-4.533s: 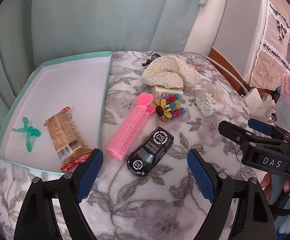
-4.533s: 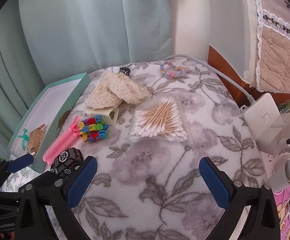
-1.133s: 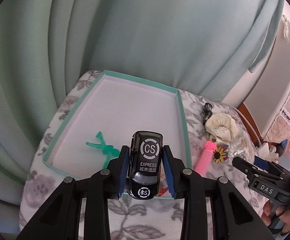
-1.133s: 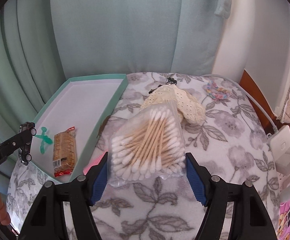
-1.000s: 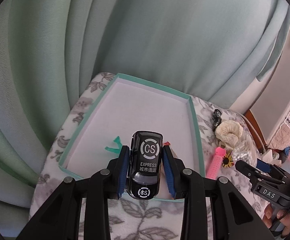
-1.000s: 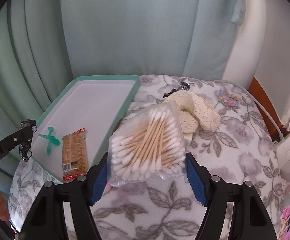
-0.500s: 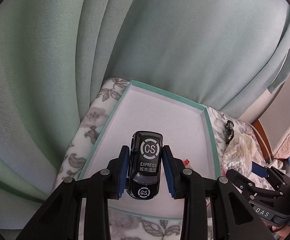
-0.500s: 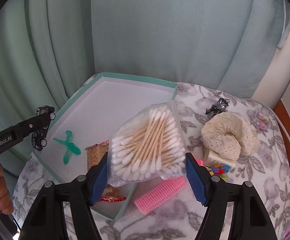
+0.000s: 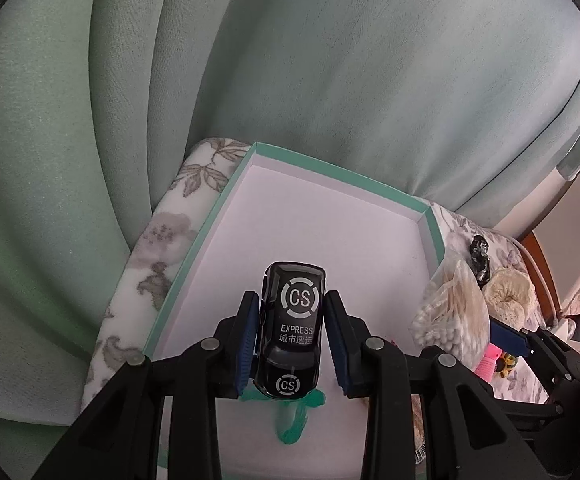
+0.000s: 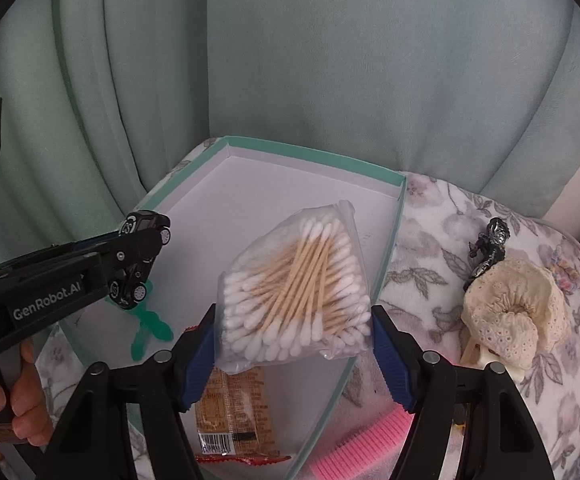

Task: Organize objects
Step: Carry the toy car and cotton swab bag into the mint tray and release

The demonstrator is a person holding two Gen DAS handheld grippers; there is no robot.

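My left gripper (image 9: 292, 336) clamps a toy car (image 9: 291, 322), my right gripper (image 10: 293, 350) a swab bag (image 10: 296, 290), over the tray (image 10: 390, 256).

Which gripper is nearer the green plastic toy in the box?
Left. The left gripper hangs right over the green plastic toy; the right gripper is beside it, above the snack packet.

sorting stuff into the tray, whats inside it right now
Lying in the teal tray: a green plastic toy and a snack packet, partly hidden by the cotton swab bag. The toy car hangs above in the left claw.
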